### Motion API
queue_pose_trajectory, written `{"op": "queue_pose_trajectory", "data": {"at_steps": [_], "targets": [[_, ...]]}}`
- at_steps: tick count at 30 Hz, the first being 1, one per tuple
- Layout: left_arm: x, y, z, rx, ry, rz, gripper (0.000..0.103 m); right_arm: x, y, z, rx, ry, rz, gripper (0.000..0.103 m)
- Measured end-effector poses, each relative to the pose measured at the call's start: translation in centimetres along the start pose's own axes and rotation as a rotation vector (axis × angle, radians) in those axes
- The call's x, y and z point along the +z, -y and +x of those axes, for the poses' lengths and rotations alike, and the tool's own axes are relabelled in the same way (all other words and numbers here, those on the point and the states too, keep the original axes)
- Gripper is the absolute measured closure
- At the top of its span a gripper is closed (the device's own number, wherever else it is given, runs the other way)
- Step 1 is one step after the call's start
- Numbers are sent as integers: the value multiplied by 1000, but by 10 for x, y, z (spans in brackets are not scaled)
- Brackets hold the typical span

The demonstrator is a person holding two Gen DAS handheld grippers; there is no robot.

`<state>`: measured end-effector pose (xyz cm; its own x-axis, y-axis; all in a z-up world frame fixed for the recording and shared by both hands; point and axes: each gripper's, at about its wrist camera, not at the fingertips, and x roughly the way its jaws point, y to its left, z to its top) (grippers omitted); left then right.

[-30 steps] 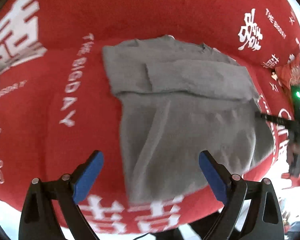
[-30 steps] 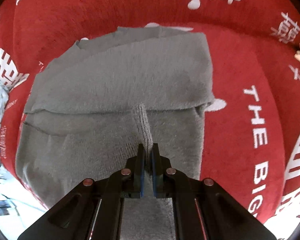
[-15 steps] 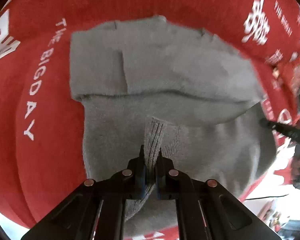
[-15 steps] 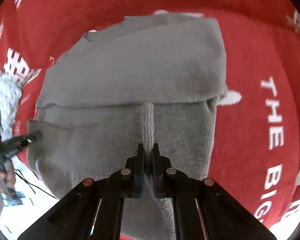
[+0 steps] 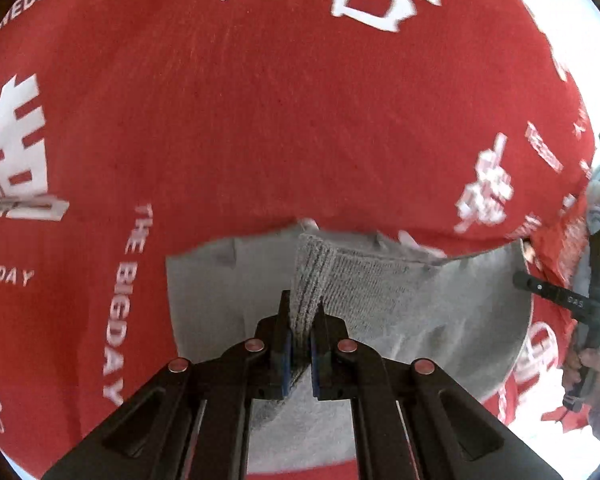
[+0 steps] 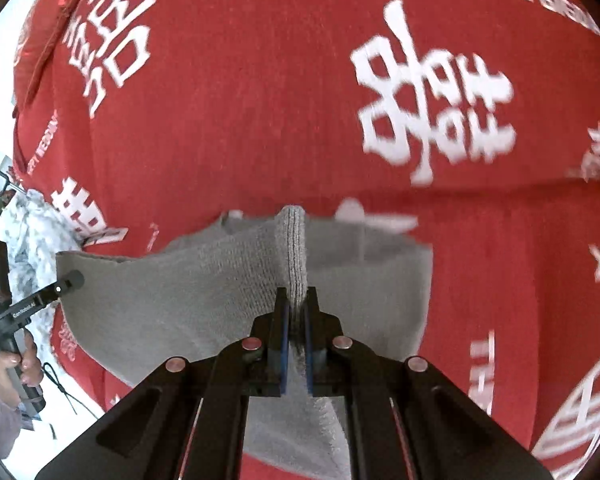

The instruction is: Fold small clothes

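A grey knit garment (image 5: 400,304) lies on the red cloth, its near hem lifted and carried over the rest. My left gripper (image 5: 300,312) is shut on a ribbed pinch of that hem. My right gripper (image 6: 296,300) is shut on another pinch of the same garment (image 6: 188,296). Each gripper shows in the other's view: the right one at the garment's right edge (image 5: 556,296), the left one at its left edge (image 6: 48,296). The part of the garment under the lifted hem is hidden.
A red cloth (image 5: 300,100) with white characters and "THE BIG DAY" lettering covers the surface. A white-grey patterned garment (image 6: 32,236) lies at the left edge in the right wrist view. The cloth's edge and pale floor show at the lower corners.
My left gripper went from open above the garment to shut on its hem. Both grippers then carried the hem up and forward over the garment.
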<state>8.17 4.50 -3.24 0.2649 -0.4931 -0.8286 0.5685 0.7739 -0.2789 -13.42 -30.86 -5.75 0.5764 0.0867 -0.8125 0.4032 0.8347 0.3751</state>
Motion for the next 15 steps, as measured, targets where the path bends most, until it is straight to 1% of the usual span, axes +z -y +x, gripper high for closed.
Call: {"op": "queue_pose_trajectory", "data": {"at_steps": [2,3,6,8,10,12,14,15], "targets": [[12,-4,23,21,0,-11,95,20,5,22,-8,-7,-9,96],[18,-8,44,55,-10,-15,95,27,10,36,-23,-17,-22,96],[22,-17,97,121,-68,-29,95,42,21,84,-32,-82,-2,96],[18,-23,129,167,-113,-30,95,42,32,117,-37,-125,19,96],[12,-29,153,197,-150,-42,95,40,41,139,-51,-155,36,96],[4,-34,165,225,-166,-56,95,35,51,160,-55,-188,69,96],[2,-39,175,255,-178,-61,88,30,59,173,-56,-208,88,96],[3,-42,177,288,-171,-62,74,29,60,175,-55,-208,90,96]]}}
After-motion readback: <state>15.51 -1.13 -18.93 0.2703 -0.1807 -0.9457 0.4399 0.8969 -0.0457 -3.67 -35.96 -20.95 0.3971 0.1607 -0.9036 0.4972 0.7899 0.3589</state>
